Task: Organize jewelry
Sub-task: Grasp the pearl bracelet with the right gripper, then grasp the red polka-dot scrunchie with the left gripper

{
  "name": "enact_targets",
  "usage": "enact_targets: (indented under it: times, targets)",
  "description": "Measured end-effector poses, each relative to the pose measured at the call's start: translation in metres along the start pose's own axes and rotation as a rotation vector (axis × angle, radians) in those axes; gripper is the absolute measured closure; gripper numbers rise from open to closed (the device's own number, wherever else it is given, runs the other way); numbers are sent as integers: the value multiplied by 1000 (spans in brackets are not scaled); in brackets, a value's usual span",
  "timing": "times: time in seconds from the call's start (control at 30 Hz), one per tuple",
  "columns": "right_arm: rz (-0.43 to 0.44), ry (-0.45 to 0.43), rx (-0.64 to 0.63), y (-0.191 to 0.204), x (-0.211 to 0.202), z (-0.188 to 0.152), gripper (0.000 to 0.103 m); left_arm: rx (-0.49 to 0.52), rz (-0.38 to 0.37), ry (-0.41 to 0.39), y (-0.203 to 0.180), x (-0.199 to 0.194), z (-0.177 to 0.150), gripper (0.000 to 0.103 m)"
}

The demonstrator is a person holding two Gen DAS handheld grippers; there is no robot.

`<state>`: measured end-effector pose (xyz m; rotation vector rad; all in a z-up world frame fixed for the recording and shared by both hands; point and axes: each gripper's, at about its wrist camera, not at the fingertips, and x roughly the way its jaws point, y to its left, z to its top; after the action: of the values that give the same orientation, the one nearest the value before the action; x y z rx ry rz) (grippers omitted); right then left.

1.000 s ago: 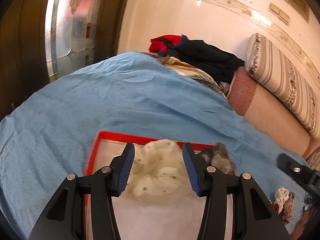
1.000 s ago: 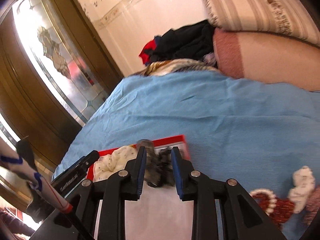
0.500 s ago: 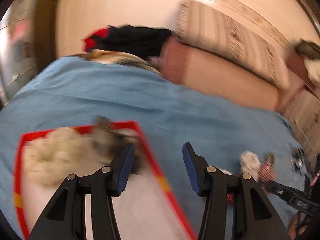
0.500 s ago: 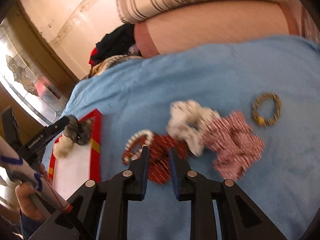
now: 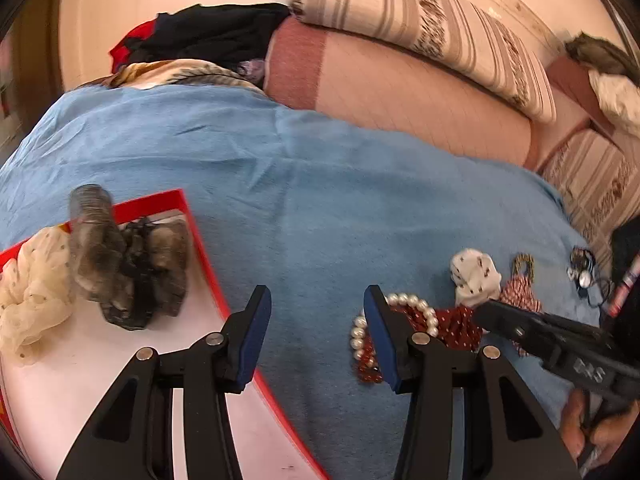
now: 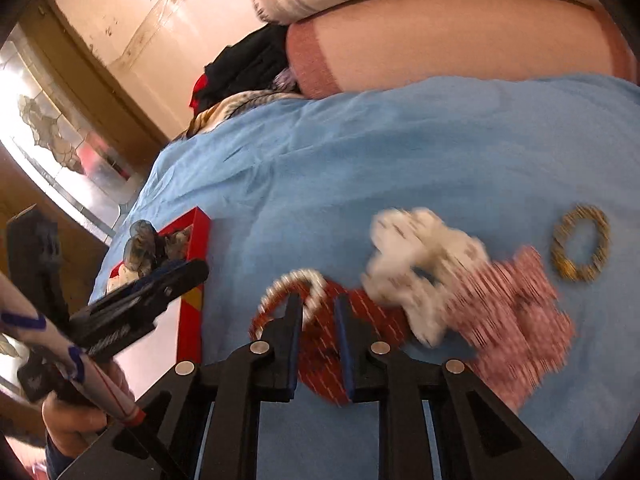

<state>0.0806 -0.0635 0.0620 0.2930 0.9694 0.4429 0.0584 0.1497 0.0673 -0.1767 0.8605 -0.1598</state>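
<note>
A blue blanket (image 5: 320, 208) covers the bed and carries everything. Toward the left gripper's side sits a red-rimmed tray (image 5: 208, 264) with a pale floor; a cream scrunchie (image 5: 28, 292) and a grey-and-black scrunchie (image 5: 128, 268) already lie in it. Well apart from the tray, on the bare blanket, the rest waits in a loose cluster: a red dotted scrunchie (image 6: 332, 344), a white scrunchie (image 6: 420, 268) lying against a pink checked scrunchie (image 6: 516, 320), a pearl bracelet (image 6: 296, 280) resting on the red one's edge, and a gold beaded bracelet (image 6: 580, 244) a little beyond, on its own. A small tangle of dark jewellery (image 5: 582, 268) lies farther off; its pieces are too small to tell.

The step in hand looks like the next pickup: two pieces are sorted, and both grippers point down toward the cluster. The right gripper (image 6: 318, 308) has its jaws narrow and straddles the red dotted scrunchie where the pearl bracelet crosses it; whether the pads already press on the fabric I cannot tell. The left gripper (image 5: 316, 312) is about half open and holds nothing, hanging over blanket between the tray's rim and the pearls.

The next move probably calls for a firm pinch on the scrunchie alone, since the bracelet could snag and come along, then a carry across to the tray.
</note>
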Motion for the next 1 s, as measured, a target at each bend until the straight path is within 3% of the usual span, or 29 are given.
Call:
enact_targets:
  times: [0.17,0.33,0.4,0.63,0.8,0.87,0.93,1.0]
  targets:
    - [-6,128,-17,0,43,18,85,-5,2,1,5,-1,2,56]
    - [-29,202,-17,-6,67,15,86,5,-4,6,4,1,3,56]
    - [-18,183,-31,-4,65,13,93,2,-2,4,5,0,4,56]
    - [22,-43,-39,3,-15,16,93,-5,-11,2,4,0,3,56]
    - [160,-182,-17,-19,-90,-2,93,26,-27,15,-8,5,0,56]
    - [120,-229,-8,-25,-106,-9,93,28,-35,19,-12,7,-1,56]
    - [80,-246,-5,-36,-117,-17,93,26,-61,32,-17,9,-2,56]
    - [167,-215,67,-53,-119,-20,93,42,-77,41,-26,11,-4,56]
